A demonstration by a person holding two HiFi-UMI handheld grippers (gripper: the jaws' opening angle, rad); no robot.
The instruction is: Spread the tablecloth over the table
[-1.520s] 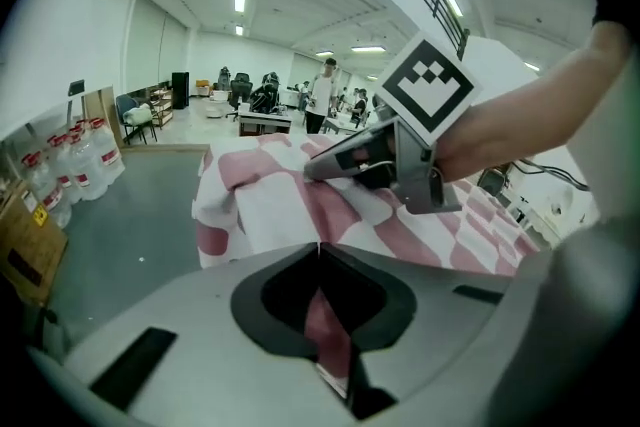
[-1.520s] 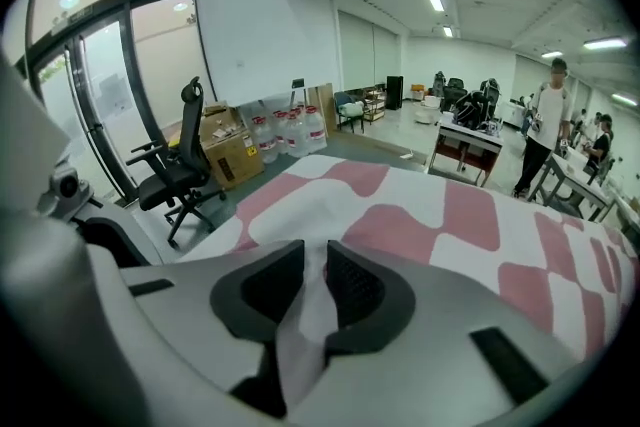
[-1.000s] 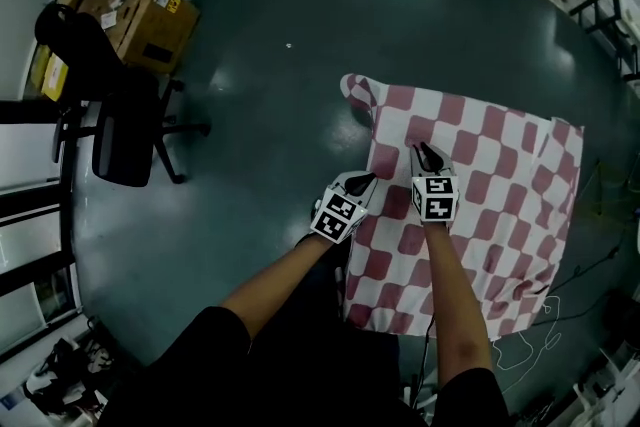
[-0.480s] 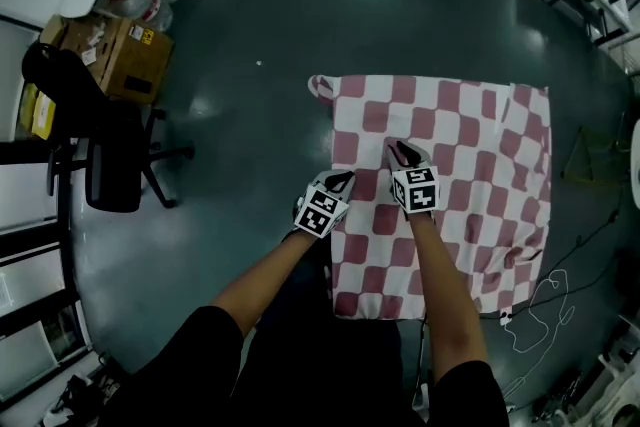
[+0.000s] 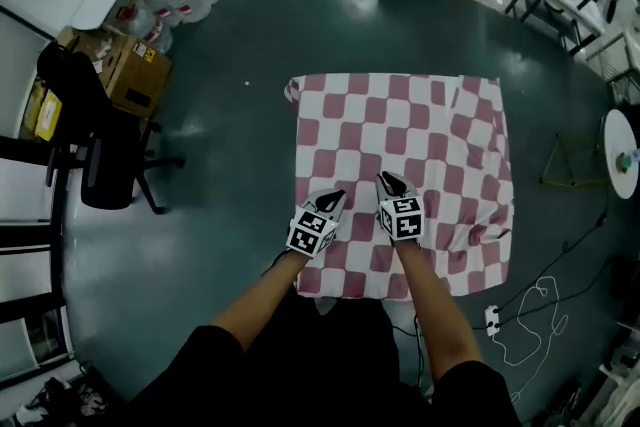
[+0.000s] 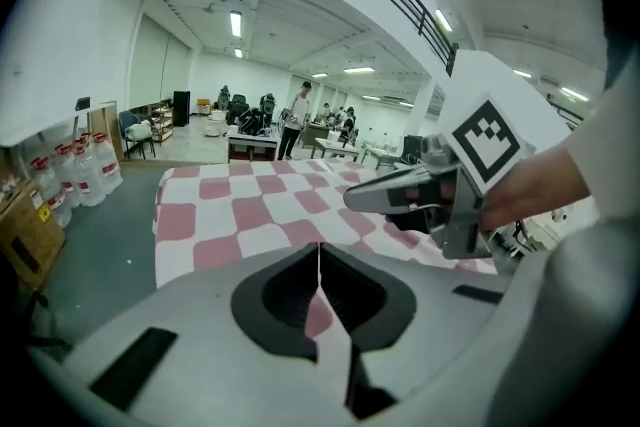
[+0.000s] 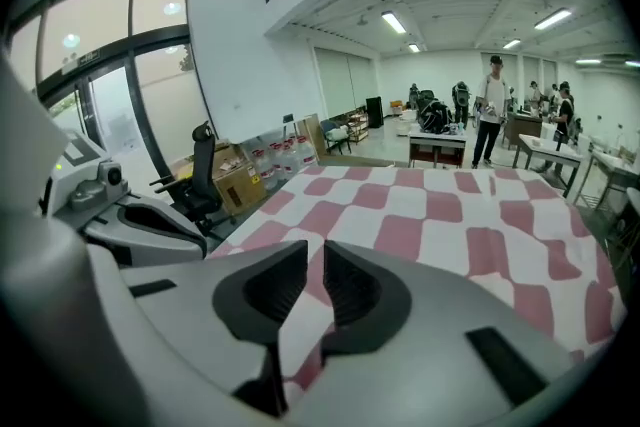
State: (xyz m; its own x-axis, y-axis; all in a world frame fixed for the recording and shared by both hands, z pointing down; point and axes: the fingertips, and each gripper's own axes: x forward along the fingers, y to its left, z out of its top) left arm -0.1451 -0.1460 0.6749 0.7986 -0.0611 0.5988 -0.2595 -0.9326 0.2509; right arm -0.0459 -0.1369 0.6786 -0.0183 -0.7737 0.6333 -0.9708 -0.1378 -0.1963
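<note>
Head view, checked tablecloth (image 5: 420,125) spread, left gripper (image 5: 334,197) clenched, right gripper (image 5: 389,180) narrowly parted, just been closing, empty

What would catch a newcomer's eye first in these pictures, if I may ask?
The red-and-white checked tablecloth, spread flat at the centre of the head view against the dark floor, stands out first. Next come the left gripper and right gripper, side by side over its near edge: the left is shut, and the right's jaws have just been closing but are slightly apart with nothing pinched. A black office chair stands at far left.
</note>
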